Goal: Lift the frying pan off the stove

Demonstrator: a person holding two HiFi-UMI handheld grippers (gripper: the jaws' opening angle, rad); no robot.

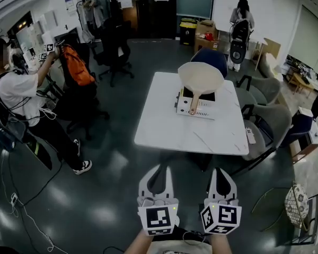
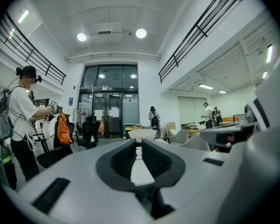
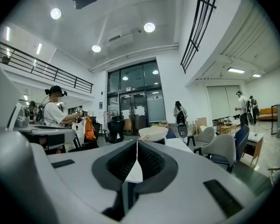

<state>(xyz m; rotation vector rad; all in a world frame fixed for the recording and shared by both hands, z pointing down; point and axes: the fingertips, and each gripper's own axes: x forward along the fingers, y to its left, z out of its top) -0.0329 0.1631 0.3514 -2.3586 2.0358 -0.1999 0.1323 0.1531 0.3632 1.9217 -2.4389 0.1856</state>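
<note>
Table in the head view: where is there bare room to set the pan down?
Bare: the table's near half, between the stove and the near edge, and the left strip from the stove to the left edge. Crowded: the far right part, where the pan sits on the stove; chairs hem the right side.

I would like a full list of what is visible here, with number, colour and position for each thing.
frying pan: one, cream, on the stove, handle toward the viewer
stove: one, white, on the table
table: one, white, room centre
blue chair: one, blue, behind the table
grey chairs: two, grey, right of the table
orange bag: one, orange, on a black chair at left
people: two; person at left, person at back
left hand-held gripper: one, white, bottom edge, shut, empty
right hand-held gripper: one, white, beside it, shut, empty
</note>
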